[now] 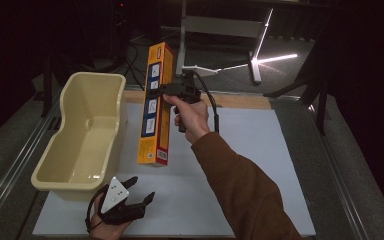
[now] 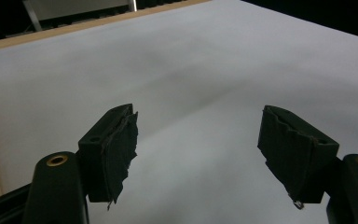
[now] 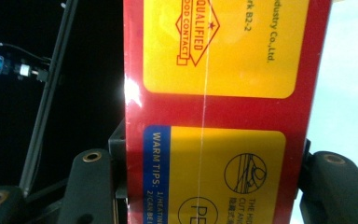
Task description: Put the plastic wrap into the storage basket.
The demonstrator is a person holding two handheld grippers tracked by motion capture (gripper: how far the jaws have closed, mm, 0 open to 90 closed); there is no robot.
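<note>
Down at the near edge, the left gripper (image 1: pixel 139 192) sits low over the white table (image 1: pixel 260 165), jaws spread wide apart with nothing between them. Up in the middle, the long orange box (image 1: pixel 156 107) is off the table, standing on end in the air, clamped from its two sides by the right gripper (image 1: pixel 166 89); the right gripper view has its red-and-yellow label pinched between both jaws. Just left of the box sits the cream tub (image 1: pixel 82 135).

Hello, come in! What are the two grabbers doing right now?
Right gripper shut on long orange-and-red cardboard box, lifted off table. Left gripper open, empty, low over white tabletop. Cream plastic tub alongside box, nothing blocking.
</note>
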